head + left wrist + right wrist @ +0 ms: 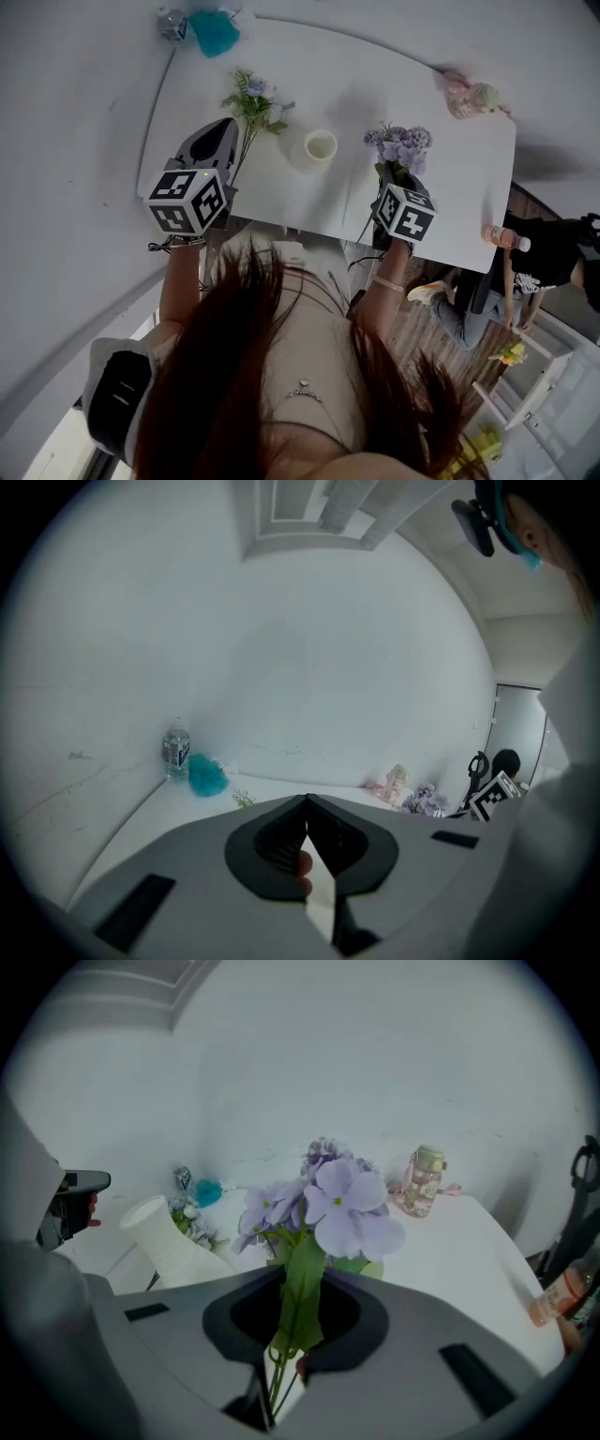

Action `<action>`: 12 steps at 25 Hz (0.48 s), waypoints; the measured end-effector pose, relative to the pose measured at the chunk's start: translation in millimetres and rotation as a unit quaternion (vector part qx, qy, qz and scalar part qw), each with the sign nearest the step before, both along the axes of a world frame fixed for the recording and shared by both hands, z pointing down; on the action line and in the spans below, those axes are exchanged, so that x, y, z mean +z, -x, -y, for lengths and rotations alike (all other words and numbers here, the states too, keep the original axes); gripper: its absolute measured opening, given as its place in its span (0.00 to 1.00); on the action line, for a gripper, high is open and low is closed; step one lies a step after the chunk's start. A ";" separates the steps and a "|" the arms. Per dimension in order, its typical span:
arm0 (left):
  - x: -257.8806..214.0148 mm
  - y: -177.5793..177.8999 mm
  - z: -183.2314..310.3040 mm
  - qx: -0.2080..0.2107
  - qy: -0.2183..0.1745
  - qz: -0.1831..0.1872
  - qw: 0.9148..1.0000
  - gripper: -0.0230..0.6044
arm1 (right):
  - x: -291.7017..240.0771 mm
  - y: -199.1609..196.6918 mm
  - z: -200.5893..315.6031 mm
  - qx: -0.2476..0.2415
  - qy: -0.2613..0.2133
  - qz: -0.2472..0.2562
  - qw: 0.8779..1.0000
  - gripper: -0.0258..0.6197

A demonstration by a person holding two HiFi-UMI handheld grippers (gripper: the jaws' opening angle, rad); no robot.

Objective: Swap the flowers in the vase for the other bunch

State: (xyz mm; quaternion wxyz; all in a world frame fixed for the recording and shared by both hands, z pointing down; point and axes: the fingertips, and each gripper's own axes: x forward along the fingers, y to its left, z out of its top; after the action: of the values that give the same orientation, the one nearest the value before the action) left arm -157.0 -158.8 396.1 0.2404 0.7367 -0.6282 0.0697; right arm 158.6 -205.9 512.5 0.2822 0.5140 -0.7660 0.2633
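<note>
White counter [450, 187], white wall behind. Nearest, right claw [289, 1330] pinches lilac bunch [328, 1206] by its stems, blooms up, likely ready for insertion. Left claw [307, 808] is pressed together, nothing between. Beyond, white vase [321, 147] stands empty; other bunch [255, 101] lies near it, apart.

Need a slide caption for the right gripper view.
Right gripper clamps the stems of a purple flower bunch over the white table, white vase at left.
</note>
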 end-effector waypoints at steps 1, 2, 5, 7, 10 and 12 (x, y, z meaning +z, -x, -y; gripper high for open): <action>-0.2 1.6 -0.3 0.004 -0.001 0.000 1.000 0.04 | -4.5 1.0 -0.4 0.006 -0.007 0.003 1.000 0.14; -0.3 3.4 -1.0 0.008 -0.003 0.000 1.000 0.04 | -8.7 2.3 -1.1 0.011 -0.014 0.005 1.000 0.14; -0.6 10.1 -4.7 0.017 -0.006 -0.001 1.000 0.04 | -19.3 6.8 -3.6 0.025 -0.032 0.011 0.999 0.13; -1.4 14.7 -7.7 0.023 -0.007 -0.001 1.000 0.04 | -24.6 8.9 -6.7 0.035 -0.042 0.016 0.998 0.13; -3.2 20.5 -12.7 0.034 -0.009 -0.002 0.999 0.04 | -30.6 12.0 -13.8 0.051 -0.051 0.022 0.997 0.13; -4.1 24.9 -16.3 0.039 -0.010 -0.005 0.999 0.04 | -33.1 17.0 -17.6 0.057 -0.055 0.024 0.997 0.13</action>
State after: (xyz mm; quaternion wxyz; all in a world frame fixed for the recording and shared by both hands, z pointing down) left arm -181.9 -142.5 392.0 0.2330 0.7635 -0.5983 0.0695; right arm 141.7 -188.2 479.5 0.2198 0.5647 -0.7556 0.2486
